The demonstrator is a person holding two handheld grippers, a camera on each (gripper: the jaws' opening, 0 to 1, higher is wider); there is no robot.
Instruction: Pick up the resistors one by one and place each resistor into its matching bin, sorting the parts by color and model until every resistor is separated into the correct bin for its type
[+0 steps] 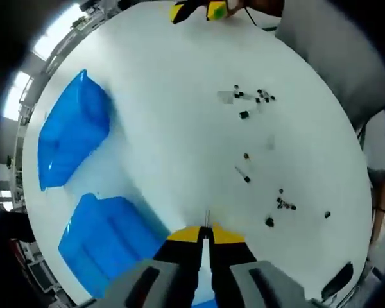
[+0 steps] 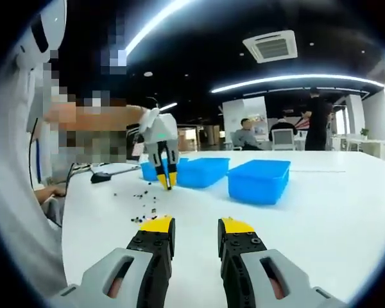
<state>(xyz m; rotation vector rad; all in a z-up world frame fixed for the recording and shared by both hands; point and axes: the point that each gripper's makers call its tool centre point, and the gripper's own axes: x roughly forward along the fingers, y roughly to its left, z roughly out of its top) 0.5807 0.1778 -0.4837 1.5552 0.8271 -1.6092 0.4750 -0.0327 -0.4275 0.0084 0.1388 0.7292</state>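
The left gripper point(image 1: 206, 232) has its jaws together, seemingly on a thin lead I cannot identify. The right gripper point(image 2: 196, 226) stands apart, empty. Most resistors point(image 1: 253, 97) lie scattered on the white table point(image 1: 173, 128), ahead-right of the left claw; blue bins point(image 1: 74, 138) sit to its left, so sorting looks barely begun.

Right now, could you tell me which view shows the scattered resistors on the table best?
The left gripper view: it looks down on the white table, so the resistors lie spread out as separate dark specks. The right gripper view sees the same scatter at a low angle, bunched near the left gripper, which hangs over them with its fingers together.
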